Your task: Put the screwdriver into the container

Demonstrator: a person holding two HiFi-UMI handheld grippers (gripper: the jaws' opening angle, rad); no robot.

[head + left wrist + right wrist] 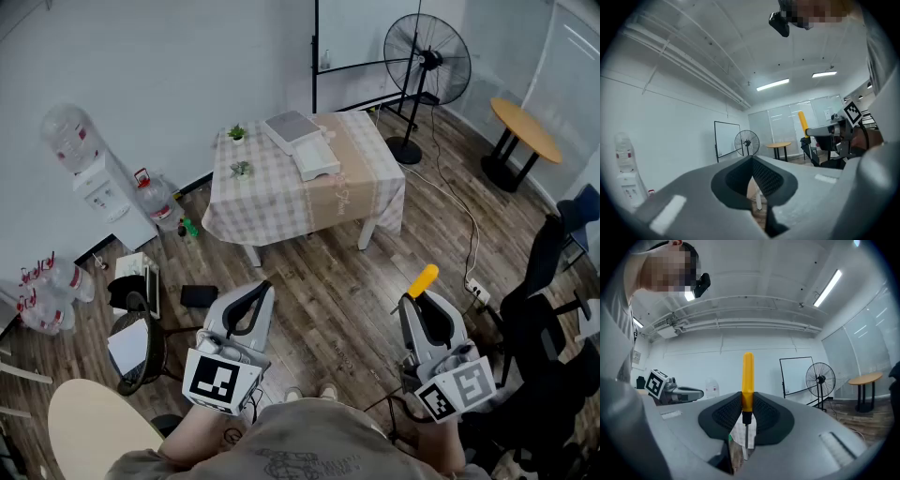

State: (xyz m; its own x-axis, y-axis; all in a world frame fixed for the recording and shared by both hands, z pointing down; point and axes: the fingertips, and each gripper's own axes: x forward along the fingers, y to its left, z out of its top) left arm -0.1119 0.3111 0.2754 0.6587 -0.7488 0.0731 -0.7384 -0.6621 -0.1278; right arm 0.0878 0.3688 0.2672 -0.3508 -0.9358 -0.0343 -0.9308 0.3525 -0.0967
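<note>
A screwdriver with a yellow handle sticks up out of my right gripper, which is shut on it. In the right gripper view the handle stands upright between the dark pads, with the metal shaft below. My left gripper is shut on nothing, its pads meeting at the tip. Both grippers are held low in front of the person, well short of the checked-cloth table. On that table lie a grey-lidded container and a white container.
Two small plants stand on the table's left side. A floor fan and a round wooden table are at the back right, office chairs at right. A water dispenser, bottles and a stool are at left.
</note>
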